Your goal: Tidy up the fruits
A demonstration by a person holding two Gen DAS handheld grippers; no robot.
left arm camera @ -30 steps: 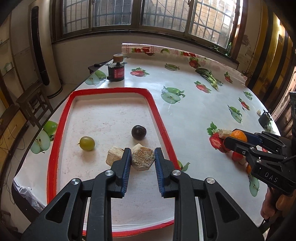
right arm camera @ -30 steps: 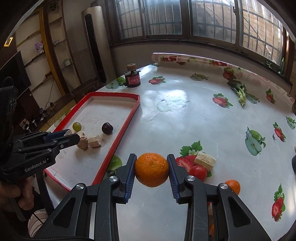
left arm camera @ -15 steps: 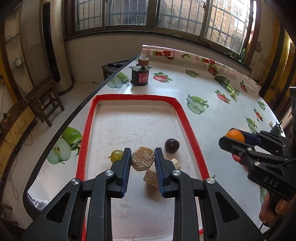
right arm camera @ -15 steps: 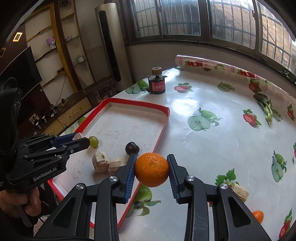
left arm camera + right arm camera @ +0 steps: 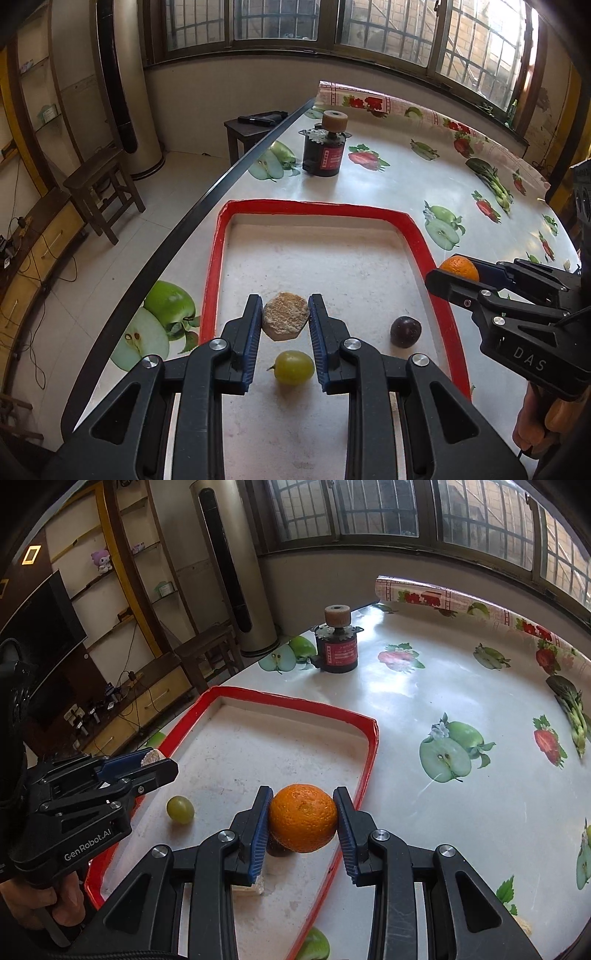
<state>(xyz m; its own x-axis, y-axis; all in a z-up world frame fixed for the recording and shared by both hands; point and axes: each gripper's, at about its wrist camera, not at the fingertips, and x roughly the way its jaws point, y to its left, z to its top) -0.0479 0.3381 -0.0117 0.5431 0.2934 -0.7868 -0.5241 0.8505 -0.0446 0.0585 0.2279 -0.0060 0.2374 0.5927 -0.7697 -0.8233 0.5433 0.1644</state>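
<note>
Fruits: green grape (image 5: 294, 367) and dark plum (image 5: 405, 331) lie on the floor of the red-rimmed tray (image 5: 421, 240), grape left of plum, well apart. Left gripper (image 5: 285, 320) over the tray's left half, jaws clamped on a tan, rough chunk (image 5: 285, 315), lifted above the grape. Right gripper (image 5: 301, 818) over the tray's right edge, jaws closed on the orange (image 5: 303, 816). Black motor-like cylinder (image 5: 324, 153) stands on the fruit-print tablecloth (image 5: 388, 184) beyond the tray.
</note>
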